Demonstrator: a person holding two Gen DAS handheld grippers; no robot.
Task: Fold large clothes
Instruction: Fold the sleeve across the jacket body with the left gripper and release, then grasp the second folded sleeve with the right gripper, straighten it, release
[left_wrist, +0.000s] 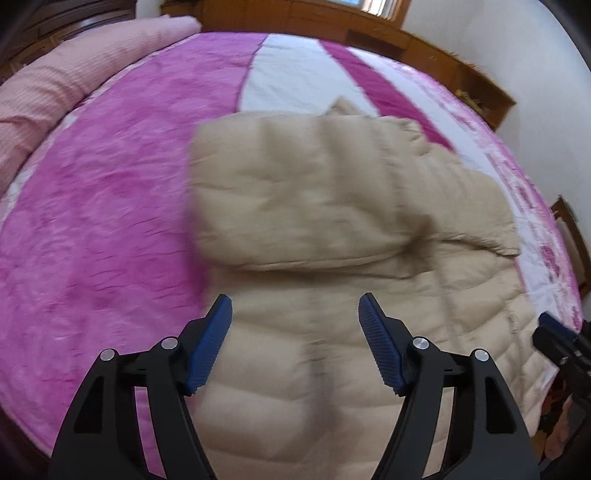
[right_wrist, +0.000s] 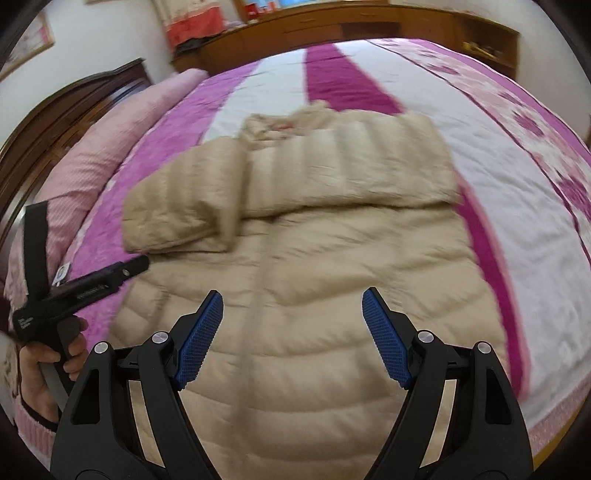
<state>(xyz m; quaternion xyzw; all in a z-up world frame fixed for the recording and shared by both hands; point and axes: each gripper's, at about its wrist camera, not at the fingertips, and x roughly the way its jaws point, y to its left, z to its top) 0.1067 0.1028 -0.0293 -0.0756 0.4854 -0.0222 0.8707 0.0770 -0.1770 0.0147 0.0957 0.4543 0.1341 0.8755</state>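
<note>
A beige quilted puffer jacket (left_wrist: 332, 350) lies on the bed, and it also shows in the right wrist view (right_wrist: 295, 350). Both sleeves are folded across its upper part, the left sleeve (right_wrist: 177, 203) and the right sleeve (right_wrist: 354, 173). My left gripper (left_wrist: 295, 314) is open and empty above the jacket's left lower body. My right gripper (right_wrist: 293, 310) is open and empty above the jacket's middle. The left gripper also shows from the side in the right wrist view (right_wrist: 136, 264), and part of the right gripper shows at the edge of the left wrist view (left_wrist: 554, 332).
The bed has a pink, magenta and white striped cover (left_wrist: 110, 221). A rolled pink quilt (left_wrist: 55, 92) lies along the left side. A wooden headboard cabinet (right_wrist: 369, 26) stands at the far end. A dark wooden wardrobe (right_wrist: 74, 103) is at left.
</note>
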